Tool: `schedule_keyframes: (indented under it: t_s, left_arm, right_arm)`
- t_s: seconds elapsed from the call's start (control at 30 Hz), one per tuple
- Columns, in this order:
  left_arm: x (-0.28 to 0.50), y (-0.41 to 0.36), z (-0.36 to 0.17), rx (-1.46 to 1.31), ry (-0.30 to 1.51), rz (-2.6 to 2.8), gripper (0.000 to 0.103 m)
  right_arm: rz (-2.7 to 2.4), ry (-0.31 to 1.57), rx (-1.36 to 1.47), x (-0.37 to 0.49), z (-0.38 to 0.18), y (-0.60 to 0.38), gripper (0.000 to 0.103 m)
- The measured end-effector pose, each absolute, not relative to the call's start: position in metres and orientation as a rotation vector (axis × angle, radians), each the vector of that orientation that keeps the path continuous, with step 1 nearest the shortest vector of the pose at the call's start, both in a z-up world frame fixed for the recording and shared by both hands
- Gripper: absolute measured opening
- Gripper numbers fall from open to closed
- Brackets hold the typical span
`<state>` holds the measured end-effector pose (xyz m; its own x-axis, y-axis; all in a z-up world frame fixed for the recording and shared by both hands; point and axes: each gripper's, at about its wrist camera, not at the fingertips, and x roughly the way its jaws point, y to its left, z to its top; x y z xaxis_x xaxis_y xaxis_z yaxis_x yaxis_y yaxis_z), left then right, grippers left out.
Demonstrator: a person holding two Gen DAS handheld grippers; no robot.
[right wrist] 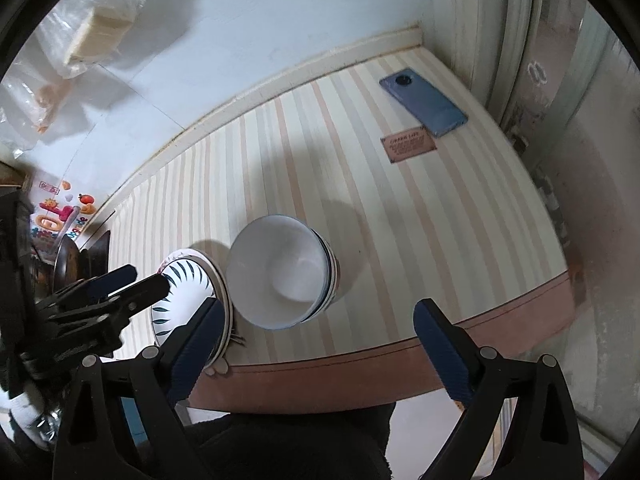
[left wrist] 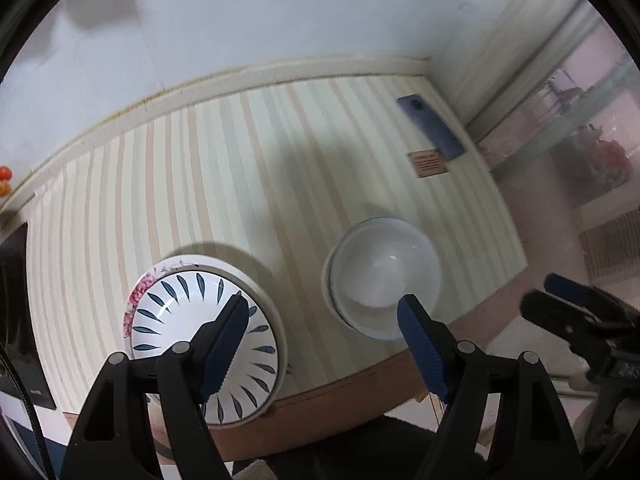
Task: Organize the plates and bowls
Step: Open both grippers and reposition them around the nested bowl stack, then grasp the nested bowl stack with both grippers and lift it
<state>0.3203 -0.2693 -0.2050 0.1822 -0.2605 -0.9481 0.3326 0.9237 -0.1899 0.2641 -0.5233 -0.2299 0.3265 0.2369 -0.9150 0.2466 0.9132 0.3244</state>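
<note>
Both the left gripper and right gripper hover released above the striped table, holding nothing. The stacked plates sit just beside the nested bowls near the front edge. A phone and a small card lie well apart, toward the far corner.

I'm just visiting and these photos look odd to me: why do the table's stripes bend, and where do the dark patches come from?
Left wrist view: the fisheye lens bows the striped table; a soft shadow lies above the plates, and a small glint sits in the white bowl. Right wrist view: same bending, shadow beside the bowl, hazy right edge.
</note>
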Motion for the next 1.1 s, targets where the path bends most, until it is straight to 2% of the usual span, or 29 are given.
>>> schedule_keyframes:
  t_s: [0.33,0.7,0.8,0.87,0.93,1.0,1.1]
  left_arm:
    - [0.361,-0.285,-0.292,-0.027,1.501,-0.408,0.076]
    - [0.370,-0.311,-0.344,-0.037,1.612,-0.442,0.074]
    - [0.372,-0.311,-0.348,-0.080,1.620,-0.464,0.069]
    - [0.373,-0.310,-0.346,-0.107,1.619,-0.479,0.059]
    - [0.375,-0.312,-0.343,-0.128,1.613,-0.500,0.051]
    - [0.374,-0.314,-0.340,-0.112,1.603,-0.502,0.049]
    - [0.373,-0.314,-0.340,-0.119,1.593,-0.496,0.049]
  right_arm:
    - [0.103,1.352,0.630,0.296,-0.334,-0.527,0.097]
    - [0.262,1.402,0.809,0.321,-0.422,-0.517,0.097]
    - [0.298,1.392,0.862,0.324,-0.435,-0.517,0.098]
    - [0.324,1.368,0.875,0.325,-0.436,-0.517,0.098]
    - [0.337,1.355,0.871,0.330,-0.435,-0.517,0.094]
    - [0.344,1.359,0.874,0.336,-0.437,-0.515,0.074]
    - [0.344,1.366,0.867,0.341,-0.439,-0.510,0.070]
